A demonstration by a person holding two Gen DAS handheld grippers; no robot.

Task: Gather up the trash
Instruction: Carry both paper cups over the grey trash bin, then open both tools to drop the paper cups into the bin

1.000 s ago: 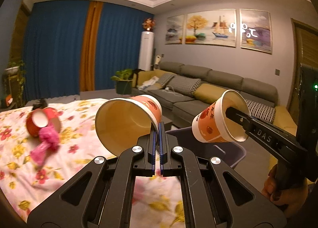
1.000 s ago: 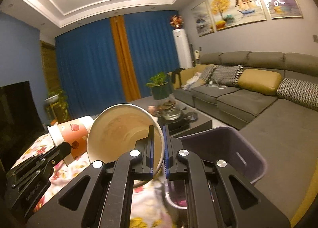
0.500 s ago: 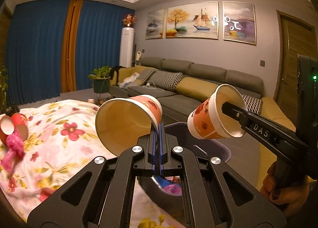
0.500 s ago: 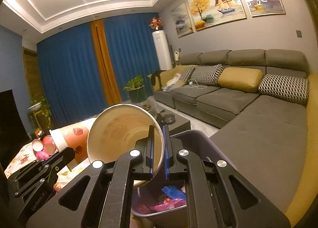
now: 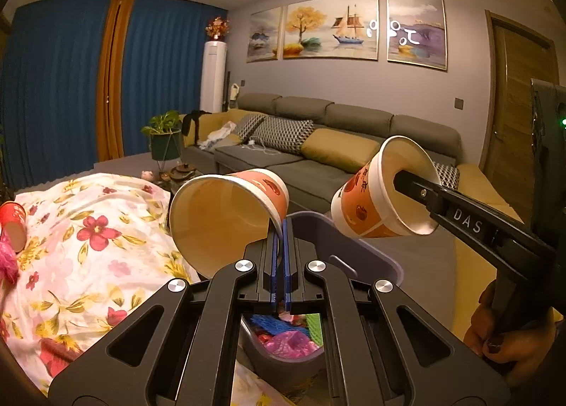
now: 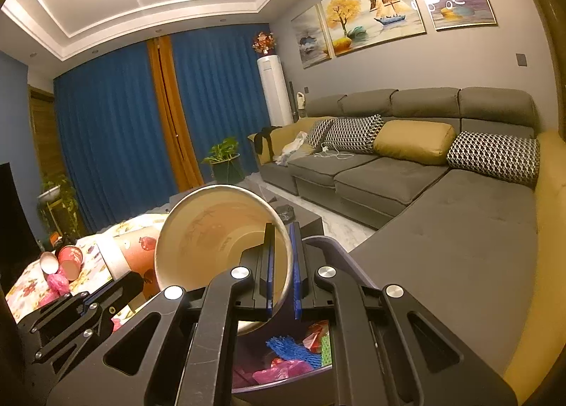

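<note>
Right, nearest to me in the left wrist view, my left gripper [image 5: 281, 229] has its jaws clenched on the rim of a paper cup [image 5: 226, 215], which lies tilted with its mouth towards the camera. In the right wrist view my right gripper [image 6: 281, 246] grips the wall of a second paper cup [image 6: 219, 232] the same way, one finger inside and one outside. Both cups hang over a grey waste bin [image 5: 357, 246], which already holds a blue foam net [image 6: 293, 349] and pink plastic wrapping [image 6: 279, 372]; I cannot tell what the red scrap beside them is. A hand [image 5: 509, 338] holds the right gripper's handle at the lower right of the left view. To the left lies a flowered cloth [image 5: 78, 246], over what may be a desk or bed, with two more red cups [image 6: 62, 261] and a pink bundle [image 6: 56, 282] on its far end. Beyond stand a potted plant [image 5: 164, 138], the grey sofa [image 6: 442, 193], blue curtains [image 5: 53, 87] and three paintings [image 5: 346, 29].
</note>
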